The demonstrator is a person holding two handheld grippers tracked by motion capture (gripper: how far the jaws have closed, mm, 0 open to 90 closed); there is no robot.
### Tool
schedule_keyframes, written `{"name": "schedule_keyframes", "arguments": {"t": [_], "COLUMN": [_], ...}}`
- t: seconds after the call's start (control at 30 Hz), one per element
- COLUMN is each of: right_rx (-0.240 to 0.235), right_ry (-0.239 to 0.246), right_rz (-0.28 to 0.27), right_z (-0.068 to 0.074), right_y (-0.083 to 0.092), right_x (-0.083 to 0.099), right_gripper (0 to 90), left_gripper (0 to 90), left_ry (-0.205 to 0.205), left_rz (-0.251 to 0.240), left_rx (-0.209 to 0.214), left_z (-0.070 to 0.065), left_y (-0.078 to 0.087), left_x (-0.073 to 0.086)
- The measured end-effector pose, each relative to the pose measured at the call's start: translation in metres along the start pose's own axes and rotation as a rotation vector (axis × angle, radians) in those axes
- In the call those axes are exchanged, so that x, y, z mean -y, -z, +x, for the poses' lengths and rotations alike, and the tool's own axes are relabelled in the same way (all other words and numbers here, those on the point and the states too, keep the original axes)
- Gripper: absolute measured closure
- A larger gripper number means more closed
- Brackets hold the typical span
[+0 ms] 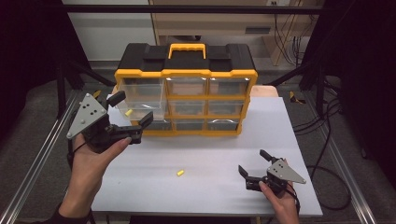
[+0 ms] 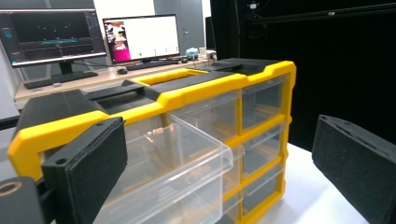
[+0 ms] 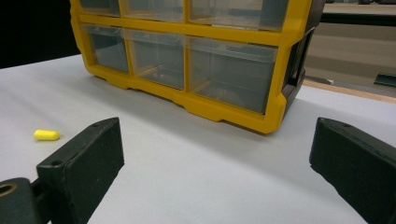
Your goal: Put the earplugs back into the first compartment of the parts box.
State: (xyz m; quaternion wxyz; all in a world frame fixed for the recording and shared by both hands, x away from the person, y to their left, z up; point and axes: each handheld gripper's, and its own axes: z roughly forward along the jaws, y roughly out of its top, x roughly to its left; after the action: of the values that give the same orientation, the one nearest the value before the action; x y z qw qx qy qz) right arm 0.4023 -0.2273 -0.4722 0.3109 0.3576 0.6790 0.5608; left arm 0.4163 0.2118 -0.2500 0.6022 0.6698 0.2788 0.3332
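Note:
A yellow-and-black drawer organizer (image 1: 186,74) stands at the back of the white table (image 1: 210,154). Its big clear left drawer (image 1: 140,106) is pulled out, and a small yellow piece (image 1: 128,112) lies in it. My left gripper (image 1: 132,108) is open, one jaw on either side of the drawer's front corner, holding nothing; the left gripper view has the drawer (image 2: 187,161) close ahead. A second yellow piece (image 1: 180,173) lies on the table, also at the left of the right gripper view (image 3: 46,135). My right gripper (image 1: 253,161) is open and low at the front right, empty.
The organizer's smaller clear drawers (image 3: 159,56) are all pushed in. Metal frame rails (image 1: 37,158) run along both sides of the table. Cables (image 1: 327,126) trail on the floor at the right. Monitors (image 2: 140,39) stand on a desk beyond the organizer.

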Motion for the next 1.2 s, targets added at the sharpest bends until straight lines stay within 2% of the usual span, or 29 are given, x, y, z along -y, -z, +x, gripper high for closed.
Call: {"name": "schedule_keyframes", "arguments": {"t": [0.1,0.47,0.57,0.67,0.73,1.2], "right_rx": [-0.001,-0.005,-0.003,-0.004,-0.004,-0.005], "right_ry": [0.000,-0.001,0.002,-0.001,-0.001,0.000], "right_rz": [0.001,0.002,0.003,0.001,0.002,0.002], "right_z": [0.000,0.001,0.001,0.001,0.001,0.001], "right_y": [0.000,0.000,-0.001,0.000,0.000,0.000], "right_x": [0.000,0.000,0.000,0.000,0.000,0.000], "right_gripper": [3.3,3.2,3.2,3.1,3.1,3.1], "left_gripper": [3.4,3.6,3.6,3.7,3.6,3.2], "left_ry": [0.001,-0.008,-0.021,-0.011,-0.021,0.006], "left_rz": [0.001,0.000,0.008,0.016,0.032,0.106], "left_rx": [0.005,0.049,0.059,0.071,0.076,0.108], "left_z": [-0.004,-0.031,-0.036,-0.042,-0.047,-0.053], "left_y": [0.001,0.009,0.009,0.009,0.007,-0.013], "left_x": [0.003,0.021,0.027,0.035,0.043,0.081]}}
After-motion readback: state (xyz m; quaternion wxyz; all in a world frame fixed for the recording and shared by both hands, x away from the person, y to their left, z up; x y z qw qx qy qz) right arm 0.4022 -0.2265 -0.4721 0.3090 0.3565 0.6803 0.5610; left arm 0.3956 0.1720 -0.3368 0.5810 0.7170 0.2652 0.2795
